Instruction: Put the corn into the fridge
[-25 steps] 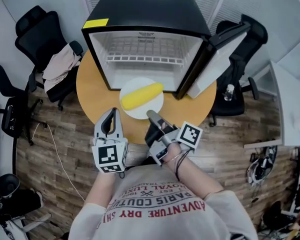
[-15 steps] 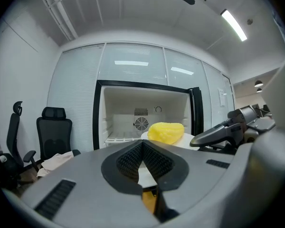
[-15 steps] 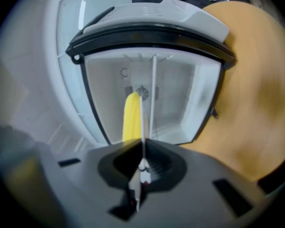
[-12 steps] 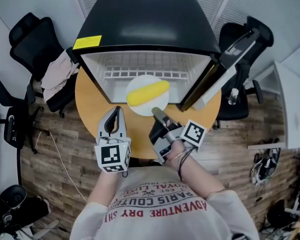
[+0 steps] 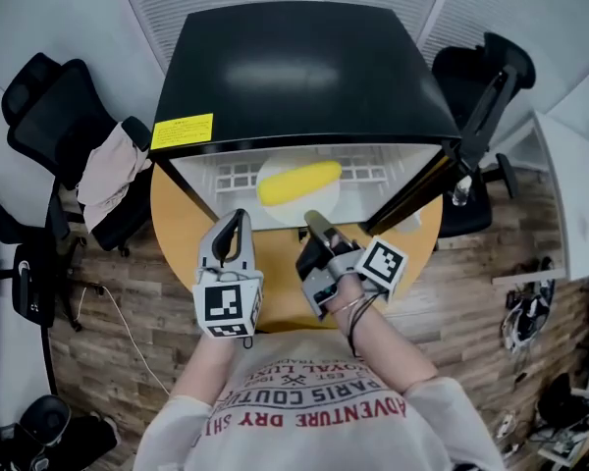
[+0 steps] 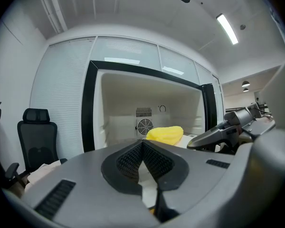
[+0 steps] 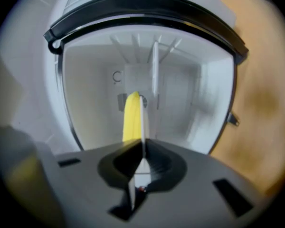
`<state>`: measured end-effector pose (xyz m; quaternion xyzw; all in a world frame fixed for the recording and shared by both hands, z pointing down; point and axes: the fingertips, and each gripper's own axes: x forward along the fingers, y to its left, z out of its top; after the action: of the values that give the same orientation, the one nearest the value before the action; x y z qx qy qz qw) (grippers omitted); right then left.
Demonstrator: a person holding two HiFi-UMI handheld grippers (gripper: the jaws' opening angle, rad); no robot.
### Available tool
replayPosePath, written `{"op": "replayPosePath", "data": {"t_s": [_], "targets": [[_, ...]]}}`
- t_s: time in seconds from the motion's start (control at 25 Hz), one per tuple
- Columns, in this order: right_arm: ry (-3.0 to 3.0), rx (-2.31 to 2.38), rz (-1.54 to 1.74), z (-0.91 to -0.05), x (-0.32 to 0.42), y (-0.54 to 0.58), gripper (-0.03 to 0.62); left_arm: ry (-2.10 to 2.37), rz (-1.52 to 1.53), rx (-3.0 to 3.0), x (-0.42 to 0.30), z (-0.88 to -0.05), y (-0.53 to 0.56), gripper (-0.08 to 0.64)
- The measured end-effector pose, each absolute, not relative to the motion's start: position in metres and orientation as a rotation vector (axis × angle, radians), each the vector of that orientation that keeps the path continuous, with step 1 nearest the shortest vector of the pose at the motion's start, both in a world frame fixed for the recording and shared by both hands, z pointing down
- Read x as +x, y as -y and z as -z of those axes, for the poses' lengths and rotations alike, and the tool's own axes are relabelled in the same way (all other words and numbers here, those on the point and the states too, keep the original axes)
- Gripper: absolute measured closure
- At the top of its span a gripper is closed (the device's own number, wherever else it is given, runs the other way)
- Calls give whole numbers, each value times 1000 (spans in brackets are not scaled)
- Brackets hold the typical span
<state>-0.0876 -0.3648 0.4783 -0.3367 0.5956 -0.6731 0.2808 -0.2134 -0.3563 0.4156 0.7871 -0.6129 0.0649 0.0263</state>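
**A:** Where is the yellow corn cob (image 5: 299,182)?

**B:** It lies on a round white plate (image 5: 280,212) in the open front of the black mini fridge (image 5: 294,77), partly under its top edge.

**A:** And the claws?

**B:** The right gripper (image 5: 311,220) is clamped on the plate's near rim. The left gripper (image 5: 235,219) has its jaws together on nothing, above the round wooden table (image 5: 177,229).

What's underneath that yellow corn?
A white plate lies under the corn, its near rim pinched by the right gripper, at the open fridge's mouth. Whatever lies beneath the plate is covered.
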Motion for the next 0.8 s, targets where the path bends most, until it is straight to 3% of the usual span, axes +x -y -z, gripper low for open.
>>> {"op": "replayPosePath", "data": {"t_s": [0.8], "targets": [[-1503,-1064,1750,-492,-96,416,548,1782,-182,2473,-216,-429,386,535]]}}
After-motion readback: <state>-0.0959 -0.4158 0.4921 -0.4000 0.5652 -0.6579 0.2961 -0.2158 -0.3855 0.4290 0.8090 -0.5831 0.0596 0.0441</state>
